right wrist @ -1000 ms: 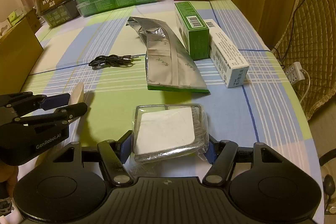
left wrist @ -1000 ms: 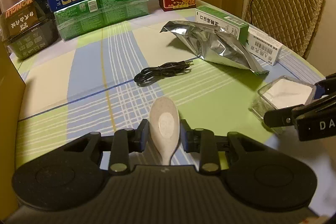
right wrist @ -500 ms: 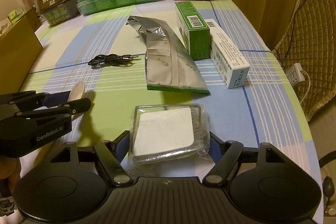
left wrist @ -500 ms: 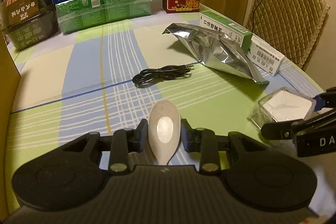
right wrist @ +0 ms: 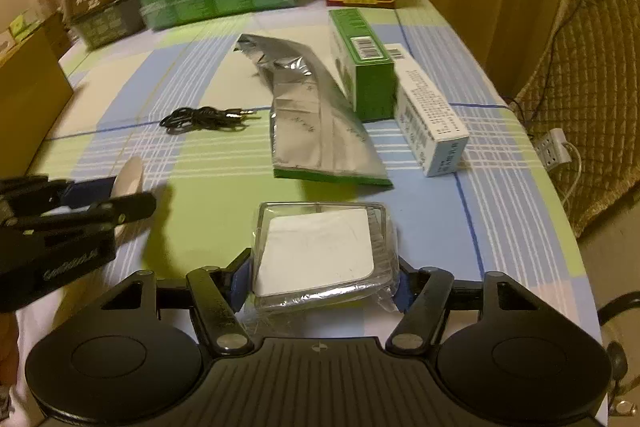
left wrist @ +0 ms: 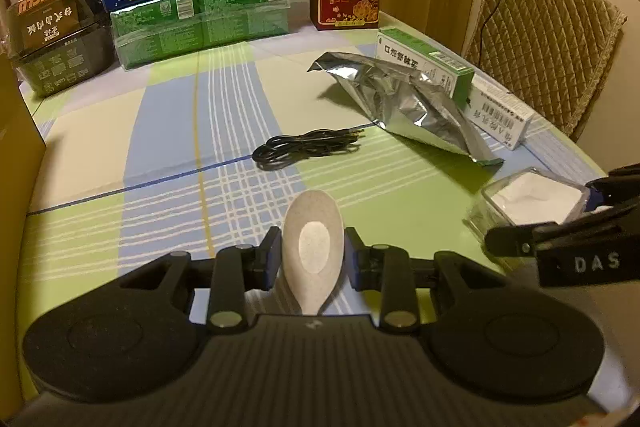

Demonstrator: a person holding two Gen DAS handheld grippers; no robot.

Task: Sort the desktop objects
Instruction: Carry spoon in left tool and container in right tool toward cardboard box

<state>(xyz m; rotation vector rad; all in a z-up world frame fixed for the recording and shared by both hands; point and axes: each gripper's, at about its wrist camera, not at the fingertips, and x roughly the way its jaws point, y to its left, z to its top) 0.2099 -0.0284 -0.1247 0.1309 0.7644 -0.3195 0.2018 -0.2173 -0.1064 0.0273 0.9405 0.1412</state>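
The white spoon (left wrist: 313, 250) is clamped between the fingers of the left hand-held gripper (left wrist: 312, 259), above the counter (left wrist: 160, 147). The clear plastic box (right wrist: 320, 251), apparently wrapped in film, is gripped by the right hand-held gripper (right wrist: 322, 277).

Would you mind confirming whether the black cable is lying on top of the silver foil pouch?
No, the black cable lies on the tablecloth, apart from the silver foil pouch.
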